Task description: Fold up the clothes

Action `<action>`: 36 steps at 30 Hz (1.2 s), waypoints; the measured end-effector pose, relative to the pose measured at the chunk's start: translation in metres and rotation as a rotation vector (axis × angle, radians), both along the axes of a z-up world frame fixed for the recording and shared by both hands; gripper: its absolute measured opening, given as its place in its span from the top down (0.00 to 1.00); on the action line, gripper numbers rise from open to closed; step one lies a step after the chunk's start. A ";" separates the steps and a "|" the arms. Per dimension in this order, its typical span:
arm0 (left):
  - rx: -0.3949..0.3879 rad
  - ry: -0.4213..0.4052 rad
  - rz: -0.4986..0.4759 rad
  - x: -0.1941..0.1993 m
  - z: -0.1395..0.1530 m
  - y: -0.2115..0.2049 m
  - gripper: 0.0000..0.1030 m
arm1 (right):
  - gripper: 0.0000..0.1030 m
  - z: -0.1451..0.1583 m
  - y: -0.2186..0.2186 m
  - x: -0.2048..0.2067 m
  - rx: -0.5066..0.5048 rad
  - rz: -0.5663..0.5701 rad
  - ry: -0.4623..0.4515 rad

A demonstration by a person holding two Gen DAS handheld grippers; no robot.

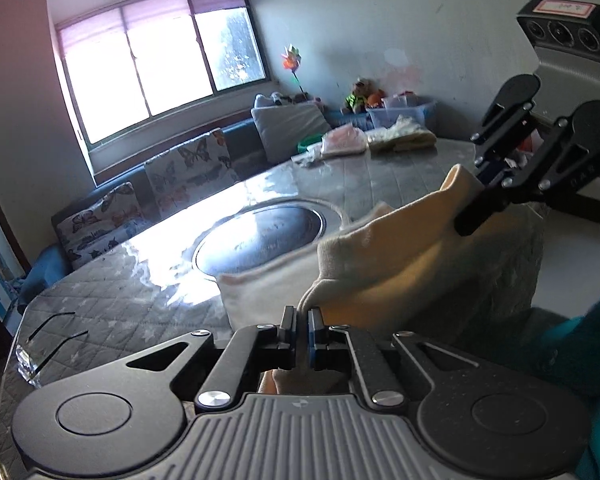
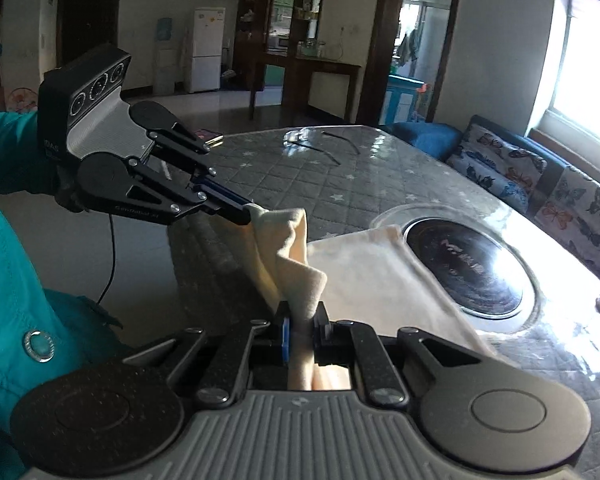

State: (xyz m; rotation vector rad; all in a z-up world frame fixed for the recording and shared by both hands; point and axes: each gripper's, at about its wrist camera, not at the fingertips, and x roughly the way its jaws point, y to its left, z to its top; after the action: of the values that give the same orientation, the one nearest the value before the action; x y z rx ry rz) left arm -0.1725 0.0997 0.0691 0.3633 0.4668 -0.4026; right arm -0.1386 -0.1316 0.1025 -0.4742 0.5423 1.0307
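Both sets of fingers are clamped on the cream garment [image 2: 364,272], left gripper [image 1: 302,322] and right gripper [image 2: 303,320] each pinching a near corner, lifting that edge off the bench [image 2: 300,176] beside the round cooktop [image 2: 466,270], presumably to fold it over.

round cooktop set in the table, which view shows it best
The right wrist view: the round cooktop lies close, with lettering on its dark glass, only its near-left edge covered by the cream garment. In the left wrist view the cooktop is washed out by window glare.
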 end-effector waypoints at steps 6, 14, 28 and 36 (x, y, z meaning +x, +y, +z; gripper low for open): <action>0.003 -0.028 0.009 0.044 0.004 -0.005 0.94 | 0.91 0.006 -0.002 0.045 0.030 -0.089 0.004; 0.028 0.000 0.015 0.136 -0.004 -0.019 0.94 | 0.91 0.002 -0.001 0.126 0.039 -0.203 0.030; 0.074 0.157 0.146 0.228 -0.065 -0.032 0.86 | 0.82 -0.094 -0.001 0.213 -0.013 -0.428 0.188; 0.023 0.135 0.230 0.225 -0.054 -0.017 0.81 | 0.70 -0.080 -0.010 0.218 0.021 -0.538 0.128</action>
State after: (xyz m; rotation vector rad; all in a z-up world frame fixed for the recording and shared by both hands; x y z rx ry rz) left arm 0.0525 0.0824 0.0154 0.3016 0.6386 -0.1990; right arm 0.0798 -0.1419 0.0220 -0.2219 0.7243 0.5516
